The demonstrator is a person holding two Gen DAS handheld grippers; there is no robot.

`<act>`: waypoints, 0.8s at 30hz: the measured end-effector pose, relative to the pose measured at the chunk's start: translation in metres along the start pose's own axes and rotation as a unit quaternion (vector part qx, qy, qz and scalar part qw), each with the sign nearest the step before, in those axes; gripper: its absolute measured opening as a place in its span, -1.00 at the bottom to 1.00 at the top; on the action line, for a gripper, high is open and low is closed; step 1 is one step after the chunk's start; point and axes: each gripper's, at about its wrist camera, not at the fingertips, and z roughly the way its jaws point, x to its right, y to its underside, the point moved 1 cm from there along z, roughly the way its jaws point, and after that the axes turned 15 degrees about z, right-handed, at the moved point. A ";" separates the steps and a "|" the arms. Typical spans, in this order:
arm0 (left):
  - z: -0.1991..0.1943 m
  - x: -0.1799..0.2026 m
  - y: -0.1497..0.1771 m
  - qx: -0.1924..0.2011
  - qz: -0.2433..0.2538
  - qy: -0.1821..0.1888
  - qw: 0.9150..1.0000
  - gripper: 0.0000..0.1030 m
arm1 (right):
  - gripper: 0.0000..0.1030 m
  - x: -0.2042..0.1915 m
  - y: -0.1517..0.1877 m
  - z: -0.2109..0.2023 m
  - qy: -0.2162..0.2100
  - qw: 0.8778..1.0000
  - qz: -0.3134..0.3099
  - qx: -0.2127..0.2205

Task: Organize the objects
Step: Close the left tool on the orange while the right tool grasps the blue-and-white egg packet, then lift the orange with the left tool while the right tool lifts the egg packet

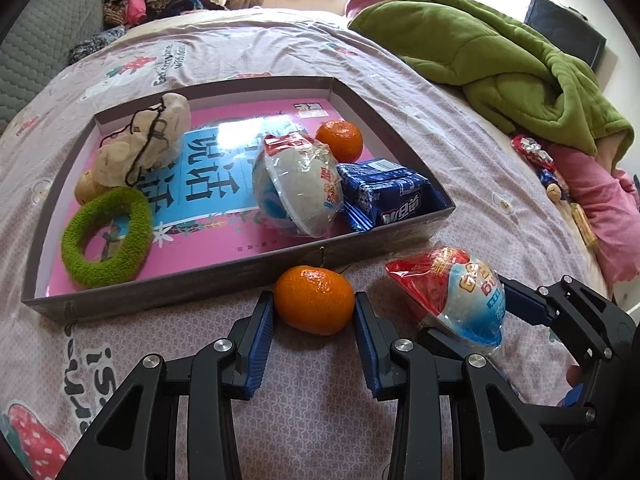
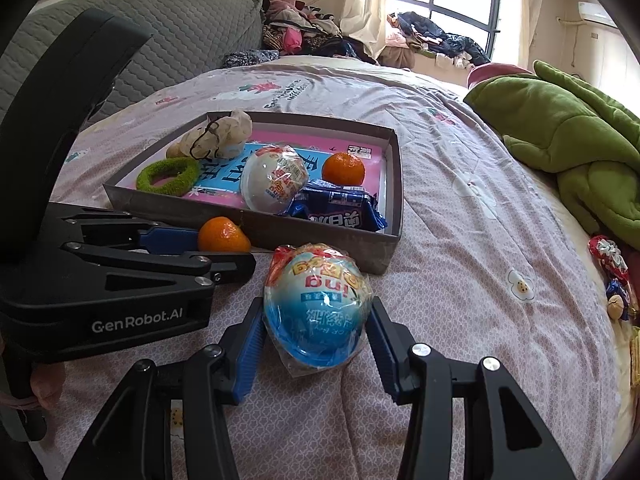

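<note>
In the left wrist view the left claw (image 1: 314, 312) brackets a loose orange (image 1: 314, 300) on the bed (image 1: 280, 420), its blue pads (image 1: 262, 344) right against the fruit on both sides, apparently closed on it, though real pressure is hard to judge. The right wrist view shows that same orange only partly, peeking past the left claw's fingers just in front of the tray wall. There the right claw (image 2: 318, 332) stands around a wrapped blue-and-white capsule toy (image 2: 316, 312), one pad at each flank and seemingly touching the crinkled wrapper; from the left view only its far finger and the toy's red end show. Beyond both lies the shallow grey tray (image 1: 240, 280), floored by a pink book (image 1: 224, 184). In it sit a green fuzzy ring (image 1: 106, 240) at the near left, a second capsule toy (image 1: 300, 188) in the middle, a blue snack pack (image 1: 390, 194) against the near right wall, and a second orange (image 1: 339, 140) behind them. A pale cloth bundle (image 1: 148, 144) fills the far left corner. Further right, a green quilt (image 1: 500, 56) is heaped on the bed, and only the right view shows the window (image 2: 444, 0).
</note>
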 end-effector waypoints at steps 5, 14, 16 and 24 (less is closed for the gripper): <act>-0.011 -0.003 0.005 0.007 -0.005 -0.005 1.000 -0.23 | -0.05 0.000 0.000 -0.003 -0.009 1.000 0.001 0.001; -0.033 -0.007 0.010 0.022 -0.013 -0.018 1.000 -0.23 | -0.04 -0.003 0.000 -0.011 -0.026 1.000 0.000 0.007; -0.039 -0.007 0.011 0.025 -0.014 -0.024 0.999 -0.23 | -0.04 -0.004 0.000 -0.012 -0.028 1.000 -0.001 0.009; -0.063 -0.008 0.018 0.040 -0.016 -0.046 0.998 -0.23 | -0.04 -0.008 -0.001 -0.023 -0.043 0.999 -0.004 0.025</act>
